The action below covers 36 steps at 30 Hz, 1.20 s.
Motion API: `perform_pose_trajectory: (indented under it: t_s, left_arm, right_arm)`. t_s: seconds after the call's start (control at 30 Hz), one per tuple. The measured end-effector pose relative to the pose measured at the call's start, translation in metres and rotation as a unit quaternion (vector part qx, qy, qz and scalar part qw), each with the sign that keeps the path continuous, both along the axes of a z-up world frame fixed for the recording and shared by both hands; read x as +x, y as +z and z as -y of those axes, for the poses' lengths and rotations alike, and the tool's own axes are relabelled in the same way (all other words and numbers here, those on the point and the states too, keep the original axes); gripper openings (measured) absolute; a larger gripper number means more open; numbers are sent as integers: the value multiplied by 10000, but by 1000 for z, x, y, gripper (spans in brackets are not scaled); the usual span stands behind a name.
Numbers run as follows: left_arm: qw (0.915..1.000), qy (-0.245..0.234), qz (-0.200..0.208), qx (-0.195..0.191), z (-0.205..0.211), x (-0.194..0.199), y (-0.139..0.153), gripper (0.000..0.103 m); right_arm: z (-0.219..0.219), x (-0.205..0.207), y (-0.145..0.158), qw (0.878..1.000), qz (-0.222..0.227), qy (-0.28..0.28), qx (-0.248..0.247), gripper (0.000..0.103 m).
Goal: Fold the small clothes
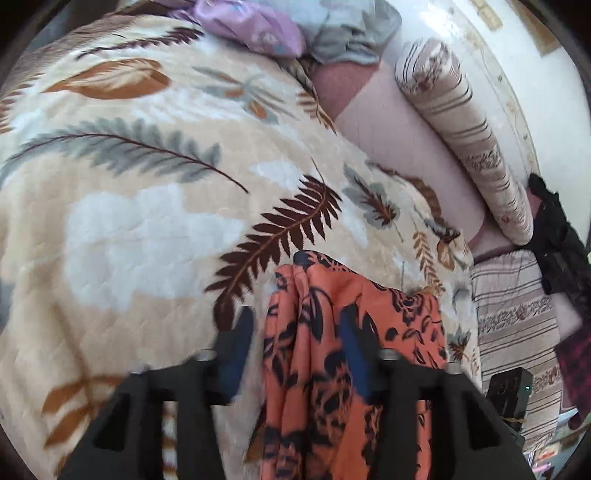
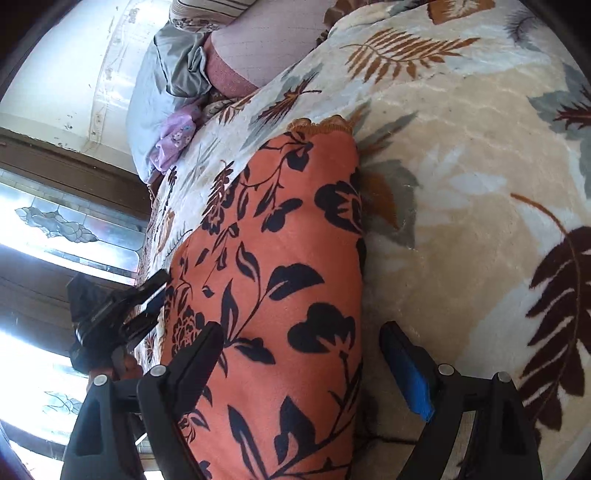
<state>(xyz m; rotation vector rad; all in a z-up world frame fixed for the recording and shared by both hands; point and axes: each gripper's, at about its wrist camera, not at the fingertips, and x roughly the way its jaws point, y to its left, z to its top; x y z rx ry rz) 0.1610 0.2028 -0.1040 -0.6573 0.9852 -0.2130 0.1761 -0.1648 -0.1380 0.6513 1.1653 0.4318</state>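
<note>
Here, largest first: leaf-print blanket (image 1: 147, 206) covering the bed; orange floral garment (image 2: 280, 266) lying on the blanket, bunched lengthwise; striped bolster (image 1: 465, 140) along the wall; lilac cloth (image 1: 251, 26) at the far edge; left gripper (image 1: 299, 354), jaws wide apart, garment between them, ungripped; right gripper (image 2: 303, 354), likewise spread astride the garment.

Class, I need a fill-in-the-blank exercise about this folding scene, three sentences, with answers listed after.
1. The orange garment carries a dark ____ print.
2. It lies on a blanket patterned with ____.
3. The right gripper has its jaws ____ around the garment.

Answers: floral; leaves; open
</note>
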Motion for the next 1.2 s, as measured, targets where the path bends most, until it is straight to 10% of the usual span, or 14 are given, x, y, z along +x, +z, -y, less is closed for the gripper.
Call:
perform_pose_trajectory:
  t_s: [0.13,0.27,0.33,0.43,0.87,1.2]
  left_arm:
    - [9973,-662,186,-244,8,-38,11,79]
    - [9937,-1055,-64,370,35,-52,-18,87]
    - [9944,-962,-76,439,39,-51,-33,58]
    - [9955,-897,-298,12,37,-47,-29,30]
    - [9843,-1251,1108,575,128,-24,82,26]
    - [9803,-1606,-168,1137,200,17,-16,48]
  right_arm:
    - [10,-15,8,10000,65,-20,10,89]
    - [14,-17,2,9999,-49,-142,77,90]
    - [1,-10,-8,9995,-212,127,198,89]
    - [-26,-5,8,9965,69,554,-625,49]
    - [46,-8,140,9776,1603,155,-1356,34]
    - [133,30,27,9909,328,-430,-1228,40]
